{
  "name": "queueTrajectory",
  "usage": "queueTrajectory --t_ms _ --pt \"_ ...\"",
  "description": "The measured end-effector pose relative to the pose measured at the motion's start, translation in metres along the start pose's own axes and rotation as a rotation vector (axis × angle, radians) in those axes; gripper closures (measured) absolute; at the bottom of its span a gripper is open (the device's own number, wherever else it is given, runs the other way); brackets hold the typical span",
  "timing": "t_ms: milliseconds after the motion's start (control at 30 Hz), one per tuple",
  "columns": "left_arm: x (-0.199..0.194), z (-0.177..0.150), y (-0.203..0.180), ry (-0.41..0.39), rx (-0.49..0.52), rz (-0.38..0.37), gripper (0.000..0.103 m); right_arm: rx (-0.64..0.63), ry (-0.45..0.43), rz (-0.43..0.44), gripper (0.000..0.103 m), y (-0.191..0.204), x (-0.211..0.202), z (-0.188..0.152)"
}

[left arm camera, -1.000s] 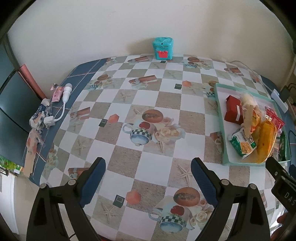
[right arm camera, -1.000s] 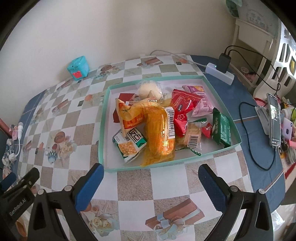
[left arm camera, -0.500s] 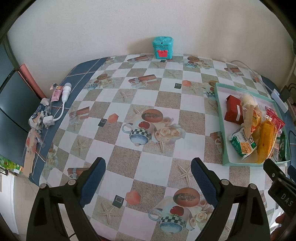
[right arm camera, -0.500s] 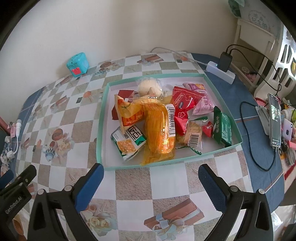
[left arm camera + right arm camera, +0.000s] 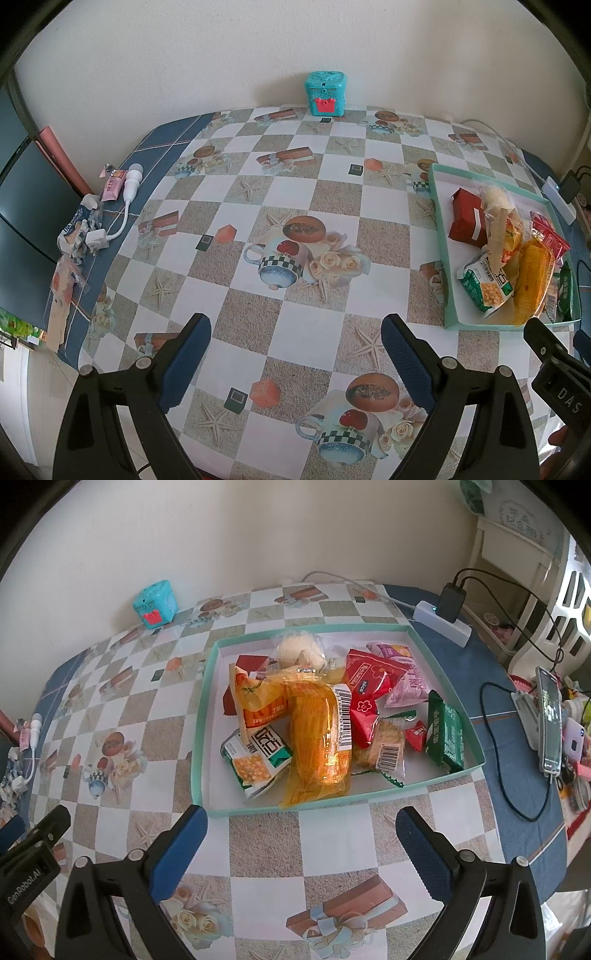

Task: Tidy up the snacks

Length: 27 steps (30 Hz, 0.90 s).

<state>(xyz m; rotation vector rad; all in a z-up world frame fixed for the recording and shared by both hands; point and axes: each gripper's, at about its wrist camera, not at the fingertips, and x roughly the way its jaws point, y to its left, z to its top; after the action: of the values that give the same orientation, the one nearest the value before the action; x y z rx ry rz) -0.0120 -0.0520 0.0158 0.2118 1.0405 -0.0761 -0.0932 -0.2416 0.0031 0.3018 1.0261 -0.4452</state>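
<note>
Both grippers hung above the near edge of the table (image 5: 325, 206), which was covered in a checked cloth printed with teacups, starfish and gift boxes. The left gripper (image 5: 295, 354) had its blue-padded fingers (image 5: 186, 363) spread wide with only bare cloth between them. The right gripper (image 5: 301, 845) likewise had its fingers (image 5: 179, 851) wide apart and empty, just short of the near rim of the tray (image 5: 197, 738).

The shallow mint-green tray sat toward the table's right side, and all the snacks lay heaped inside it. A long yellow-orange packet (image 5: 319, 742) with a barcode label lay across the middle of the heap, partly over an orange packet (image 5: 258, 701) and a green-and-white corn snack packet (image 5: 255, 760) near the tray's front left corner. Behind them was a clear bag holding a pale bun (image 5: 299, 651) and a dark red packet (image 5: 467, 218). To the right lay red packets (image 5: 367, 679), a pink packet (image 5: 404, 681), a biscuit packet (image 5: 380, 747) with a barcode and a dark green packet (image 5: 445, 733) against the tray's right wall.

A turquoise toy box (image 5: 325, 94) stood at the far edge against the wall. A white power strip (image 5: 443, 622) with a black charger lay beyond the tray's far right corner, and a phone (image 5: 550, 720) stood propped at the right edge. A white cable (image 5: 123, 206) and small wrappers lay along the left edge.
</note>
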Motion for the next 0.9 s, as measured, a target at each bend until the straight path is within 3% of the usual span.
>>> queueTrajectory --t_ms 900 --pt "0.0013 -0.0003 0.0012 0.003 0.002 -0.002 0.009 -0.006 0.005 -0.002 0.000 0.0019 0.0017 -0.0004"
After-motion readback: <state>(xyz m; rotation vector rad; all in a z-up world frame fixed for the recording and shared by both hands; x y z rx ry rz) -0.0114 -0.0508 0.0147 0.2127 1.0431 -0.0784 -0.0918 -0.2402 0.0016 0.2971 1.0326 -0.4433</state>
